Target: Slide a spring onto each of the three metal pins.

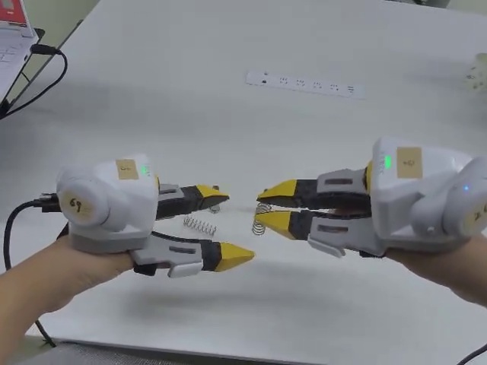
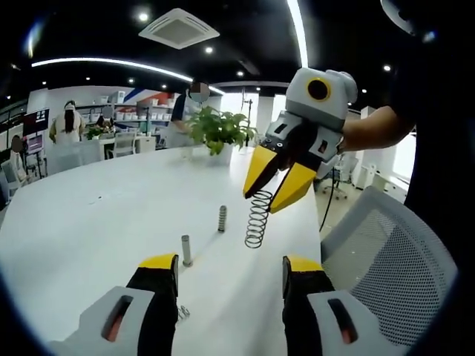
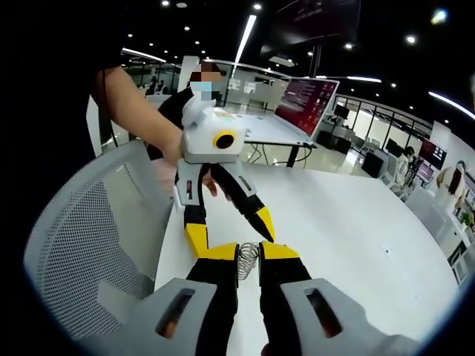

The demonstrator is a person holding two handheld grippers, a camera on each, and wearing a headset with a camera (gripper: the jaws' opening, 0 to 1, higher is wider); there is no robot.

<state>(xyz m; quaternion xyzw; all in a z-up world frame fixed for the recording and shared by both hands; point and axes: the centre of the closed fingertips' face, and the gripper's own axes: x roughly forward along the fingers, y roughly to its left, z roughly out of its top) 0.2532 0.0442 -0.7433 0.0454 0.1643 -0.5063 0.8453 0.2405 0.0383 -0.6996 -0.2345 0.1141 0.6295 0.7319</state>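
Starting at the left gripper (image 1: 224,223): its two jaws stand wide apart and hold nothing. One loose spring (image 1: 199,225) lies flat on the white table (image 1: 228,122) in the gap between these jaws, close to the inner side of one jaw in the left gripper view.

Just ahead of the left jaw tips, two metal pins stand upright on the table. The near pin (image 2: 187,250) is bare. The far pin (image 2: 222,219) looks ribbed, as if a coil sits on it; this cannot be told for certain. A third pin cannot be made out.

Facing the left gripper tip to tip, the right gripper (image 1: 265,209) has its jaws nearly closed, pinching one held spring (image 1: 261,218) near its top coil. The rest of the spring hangs below the tips, to the side of the far pin and apart from it.

Springs counted: one held, one loose, possibly one on the far pin.

Well beyond both grippers lie one power strip (image 1: 304,82) and one laptop (image 1: 11,38) at the table's far corner.
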